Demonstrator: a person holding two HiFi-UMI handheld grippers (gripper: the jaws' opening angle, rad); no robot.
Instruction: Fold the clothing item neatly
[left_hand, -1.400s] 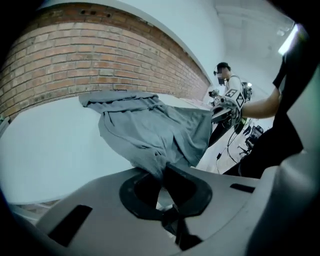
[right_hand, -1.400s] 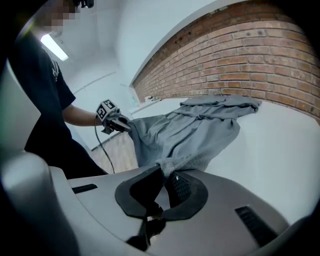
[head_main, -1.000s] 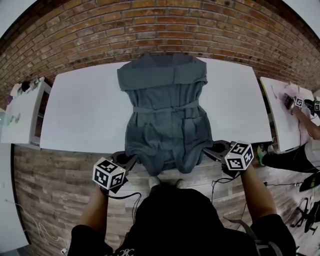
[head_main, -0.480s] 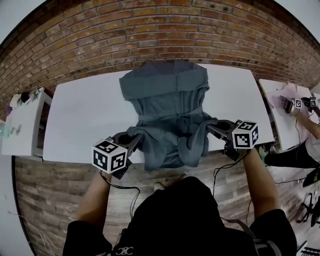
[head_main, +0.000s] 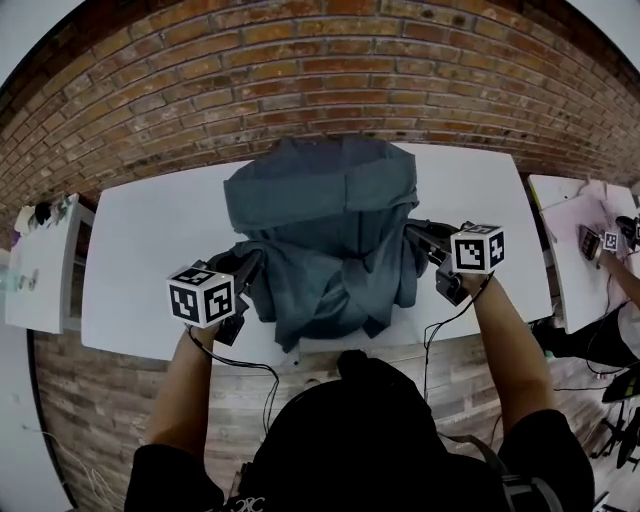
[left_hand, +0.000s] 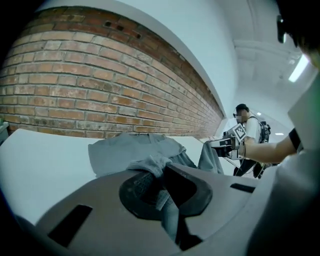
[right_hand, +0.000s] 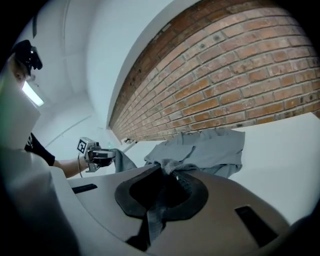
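Note:
A grey garment (head_main: 325, 215) lies on the white table (head_main: 150, 260), its far part flat near the brick wall and its near part lifted and bunched. My left gripper (head_main: 255, 268) is shut on the garment's near left edge, with cloth (left_hand: 155, 165) pinched between its jaws. At the right, my right gripper (head_main: 412, 234) is shut on the near right edge, and grey fabric (right_hand: 167, 167) hangs down through its jaws. Each gripper shows in the other's view, the right gripper (left_hand: 220, 143) and the left gripper (right_hand: 97, 155), both with cloth hanging from them.
A brick wall (head_main: 320, 80) runs behind the table. A second white table (head_main: 575, 250) stands at the right, where another person's hands (head_main: 610, 245) work with small grippers. A white shelf unit (head_main: 40, 260) with small items stands at the left. Another person (left_hand: 247, 127) stands far off.
Both grippers have carried the garment's lower edge up off the table's front edge and away from me, over its middle. The hanging lower part now lies bunched on the upper part.

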